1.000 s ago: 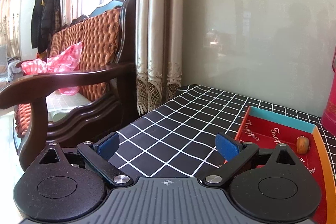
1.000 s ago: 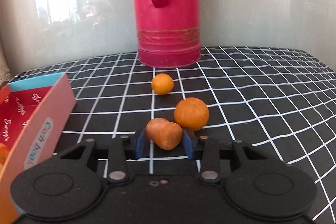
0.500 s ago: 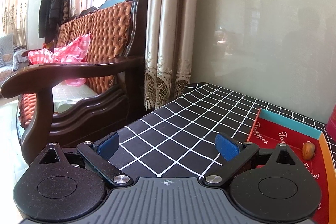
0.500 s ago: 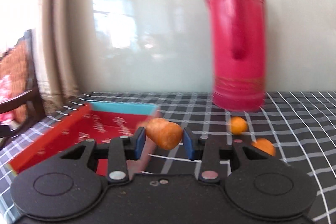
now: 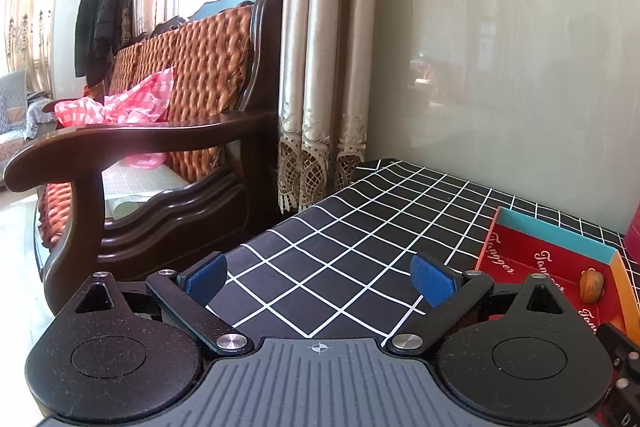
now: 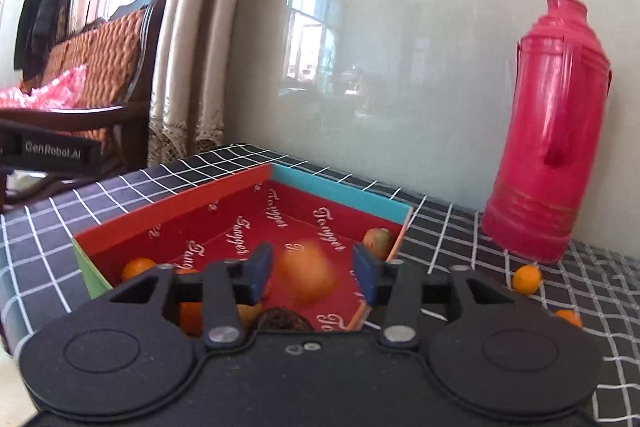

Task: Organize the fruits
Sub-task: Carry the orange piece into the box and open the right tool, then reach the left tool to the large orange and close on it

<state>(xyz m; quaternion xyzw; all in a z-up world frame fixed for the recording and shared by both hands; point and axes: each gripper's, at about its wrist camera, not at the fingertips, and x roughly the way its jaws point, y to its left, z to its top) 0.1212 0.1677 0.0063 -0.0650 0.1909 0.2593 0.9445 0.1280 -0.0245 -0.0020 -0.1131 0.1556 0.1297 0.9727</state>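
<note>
Orange fruit (image 6: 307, 277): blurred, between the pads of the right gripper (image 6: 312, 277) above the red box (image 6: 176, 209); contact with the pads cannot be told.
Right jaws: parted wider than the fruit.
Left gripper (image 5: 320, 277): jaws wide apart, empty, over the checked tablecloth (image 5: 360, 227).
Loose fruit (image 6: 527, 278): on the cloth near the red flask (image 6: 552, 131).
Handling (judged): light, round, soft-skinned, apt to roll; grip across the widest part, gently.

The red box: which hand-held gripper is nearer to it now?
Right. The right hand-held gripper hangs open over the red box, a blurred orange fruit between its fingers. The left one is open, beside the box.
</note>
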